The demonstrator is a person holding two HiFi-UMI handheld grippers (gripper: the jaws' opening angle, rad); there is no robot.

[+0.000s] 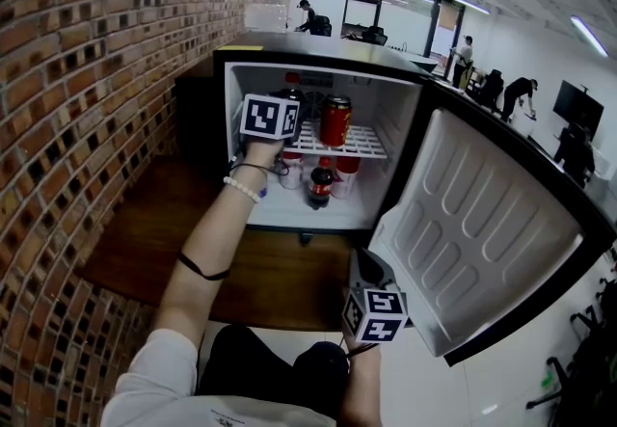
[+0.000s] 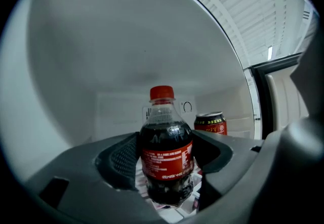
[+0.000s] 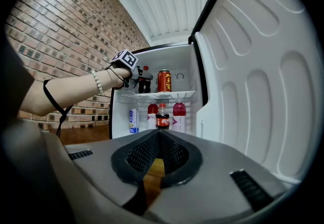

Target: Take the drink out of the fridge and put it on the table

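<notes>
The left gripper [image 2: 166, 153] reaches level into the open fridge [image 1: 318, 47] at the left end of the upper wire shelf [image 1: 366, 141]. Its pads are closed against both sides of an upright cola bottle [image 2: 164, 122] with a red cap, which stands on that shelf. A red can [image 1: 335, 120] stands just right of the bottle, clear of the gripper. Further right, the right gripper [image 3: 158, 137] hangs well outside the fridge beside the swung-open door [image 1: 482, 223], jaws together and holding nothing.

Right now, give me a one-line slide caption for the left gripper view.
Left gripper grips a red-capped cola bottle inside the fridge, a can behind it.
</notes>
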